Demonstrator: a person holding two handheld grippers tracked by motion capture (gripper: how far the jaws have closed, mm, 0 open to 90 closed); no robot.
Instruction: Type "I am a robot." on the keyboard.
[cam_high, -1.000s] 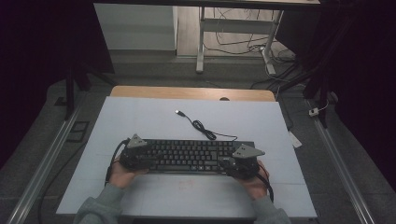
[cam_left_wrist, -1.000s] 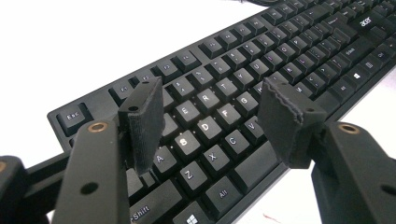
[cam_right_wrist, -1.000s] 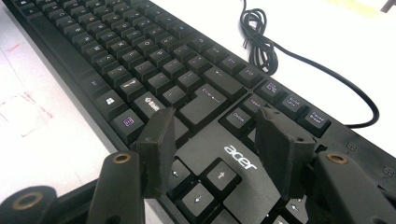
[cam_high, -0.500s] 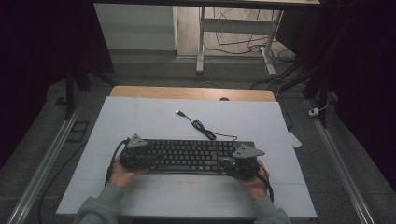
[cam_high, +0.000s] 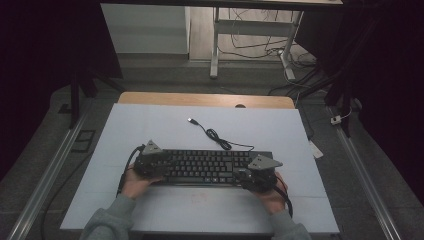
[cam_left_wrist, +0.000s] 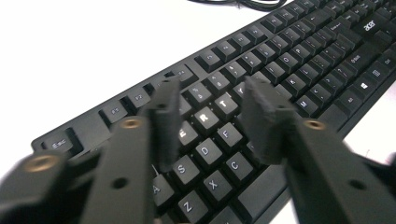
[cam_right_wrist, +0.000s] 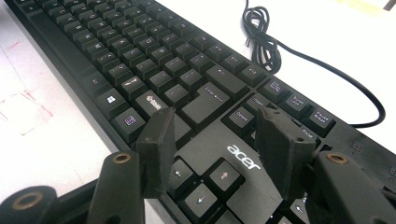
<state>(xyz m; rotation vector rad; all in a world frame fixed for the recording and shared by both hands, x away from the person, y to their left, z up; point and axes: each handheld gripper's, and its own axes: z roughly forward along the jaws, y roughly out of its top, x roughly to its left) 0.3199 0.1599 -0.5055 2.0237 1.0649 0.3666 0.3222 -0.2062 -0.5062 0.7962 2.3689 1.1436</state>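
The keyboard (cam_high: 205, 166) lay flat near the table's (cam_high: 150, 125) near edge, cable (cam_high: 220, 140) trailing far. The left gripper (cam_left_wrist: 212, 116) hovered wide open over the letter keys, the right gripper (cam_right_wrist: 212, 135) wide open over the arrow keys; neither gripped anything. Judged best: seat both ends evenly before closing.

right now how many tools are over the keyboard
2. The left tool is above the keyboard's left end, by the letter keys; the right tool is above its right end, by the arrow keys.
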